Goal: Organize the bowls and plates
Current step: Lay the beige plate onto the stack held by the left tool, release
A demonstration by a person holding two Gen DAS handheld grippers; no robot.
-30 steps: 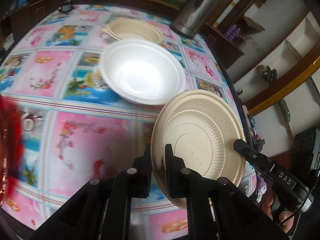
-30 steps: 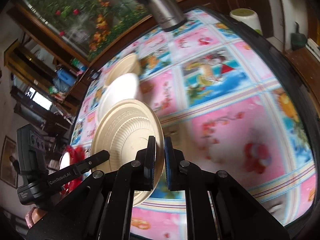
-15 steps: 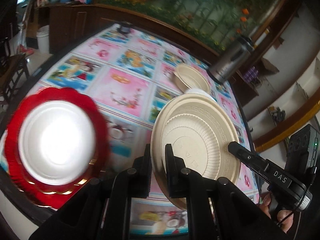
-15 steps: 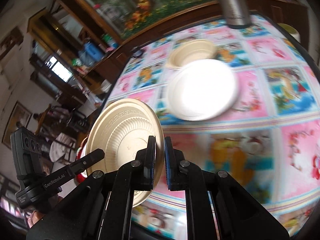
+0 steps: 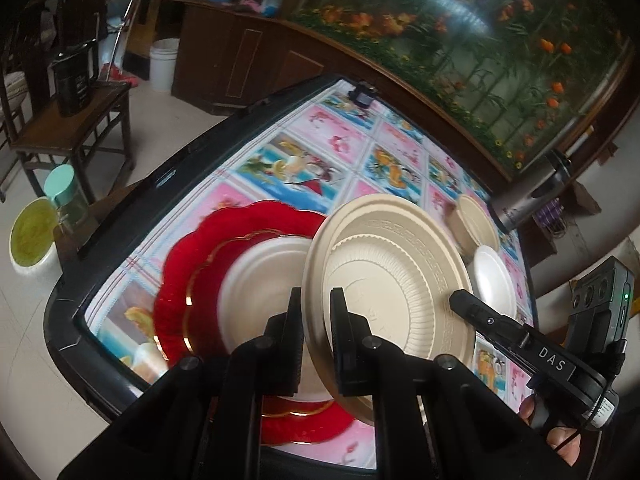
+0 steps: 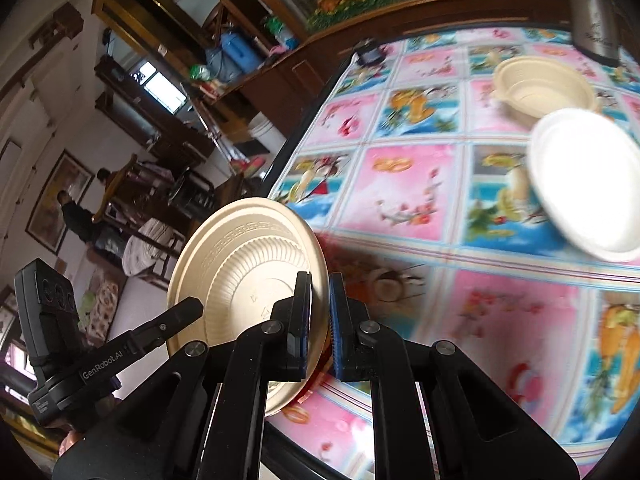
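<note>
A beige ribbed plate hangs tilted above the table, held at two opposite rims. My left gripper is shut on its near rim. My right gripper is shut on the other rim of the same beige plate. Just beneath and left of it lies a red scalloped plate with a white plate on top, near the table's corner. A beige bowl and a white bowl sit farther along the table.
The table has a dark rim and a pink and blue pictured cloth. A steel flask stands at the far edge and a small black object at the far corner. A wooden chair and buckets stand on the floor to the left.
Both grippers have carried the beige plate sideways, away from the white bowl and over to the red plate with the white plate on it. Both grips stayed shut.
</note>
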